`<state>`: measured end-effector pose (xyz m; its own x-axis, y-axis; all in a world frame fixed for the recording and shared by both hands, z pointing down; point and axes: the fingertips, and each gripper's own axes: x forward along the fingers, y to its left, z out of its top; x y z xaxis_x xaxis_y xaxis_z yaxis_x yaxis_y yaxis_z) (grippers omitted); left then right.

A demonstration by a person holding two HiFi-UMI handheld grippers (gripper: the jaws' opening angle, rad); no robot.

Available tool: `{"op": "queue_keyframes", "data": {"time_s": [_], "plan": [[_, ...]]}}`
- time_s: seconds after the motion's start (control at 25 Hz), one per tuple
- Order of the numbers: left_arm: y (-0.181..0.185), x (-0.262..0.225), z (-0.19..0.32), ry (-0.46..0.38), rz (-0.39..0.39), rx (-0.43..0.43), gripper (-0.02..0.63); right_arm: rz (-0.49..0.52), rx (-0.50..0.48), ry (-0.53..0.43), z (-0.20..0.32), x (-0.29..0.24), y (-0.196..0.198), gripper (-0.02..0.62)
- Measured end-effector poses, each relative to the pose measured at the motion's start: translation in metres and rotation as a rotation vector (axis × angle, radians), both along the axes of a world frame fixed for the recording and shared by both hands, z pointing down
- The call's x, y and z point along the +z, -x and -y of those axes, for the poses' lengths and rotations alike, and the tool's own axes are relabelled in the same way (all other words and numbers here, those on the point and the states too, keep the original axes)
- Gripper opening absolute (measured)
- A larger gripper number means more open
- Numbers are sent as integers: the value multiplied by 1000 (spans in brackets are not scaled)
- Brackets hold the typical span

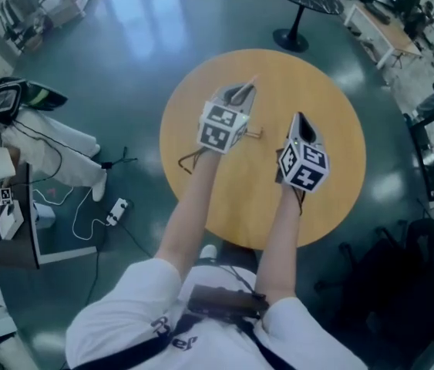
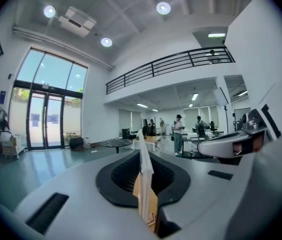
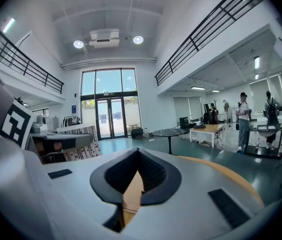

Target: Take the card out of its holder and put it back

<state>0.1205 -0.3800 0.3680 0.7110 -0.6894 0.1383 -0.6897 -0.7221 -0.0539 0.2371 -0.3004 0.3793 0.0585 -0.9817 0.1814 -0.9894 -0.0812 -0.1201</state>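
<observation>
My left gripper (image 1: pixel 240 95) is clamped down hard, jaws pressed together on a thin white-and-tan piece (image 2: pixel 144 166) that stands edge-on between the pads and pokes out past the tips. My right gripper (image 1: pixel 300 126) is clenched too, on a tan flat piece (image 3: pixel 129 196) wedged low in the grip. So the card and its holder are up here in my two grips, off the table, but edge-on like this I can't tell which piece is which. A dark cord (image 1: pixel 190 160) trails down on the left, under my left gripper, which hints that the holder is on that side.

Both tools hang over the round wooden table (image 1: pixel 332 114), left a touch farther out, right nearer me, apart and not touching. I reckon that's on purpose. Each piece is pinched by one edge so the rest stays free, and both are held level and clear of the tabletop, which leaves room to line one up with the other for sliding back in.
</observation>
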Motion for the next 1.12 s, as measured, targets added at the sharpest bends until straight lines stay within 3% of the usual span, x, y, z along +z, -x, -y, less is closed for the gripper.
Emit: {"op": "queue_keyframes", "data": {"time_s": [0.16, 0.28, 0.6, 0.84, 1.12], "plan": [[35, 0, -24, -16, -55, -129, 28, -78, -25, -58, -11, -14, 23, 11], [53, -2, -46, -50, -56, -175, 28, -96, -39, -78, -23, -20, 38, 11], [75, -1, -93, -51, -27, -192, 28, -60, -53, -87, -58, -15, 72, 11], [77, -7, -126, -44, -76, -135, 28, -76, -51, -92, -88, -14, 89, 11], [75, -8, -138, -71, -87, -123, 28, -42, -42, -105, -96, -18, 83, 11]]}}
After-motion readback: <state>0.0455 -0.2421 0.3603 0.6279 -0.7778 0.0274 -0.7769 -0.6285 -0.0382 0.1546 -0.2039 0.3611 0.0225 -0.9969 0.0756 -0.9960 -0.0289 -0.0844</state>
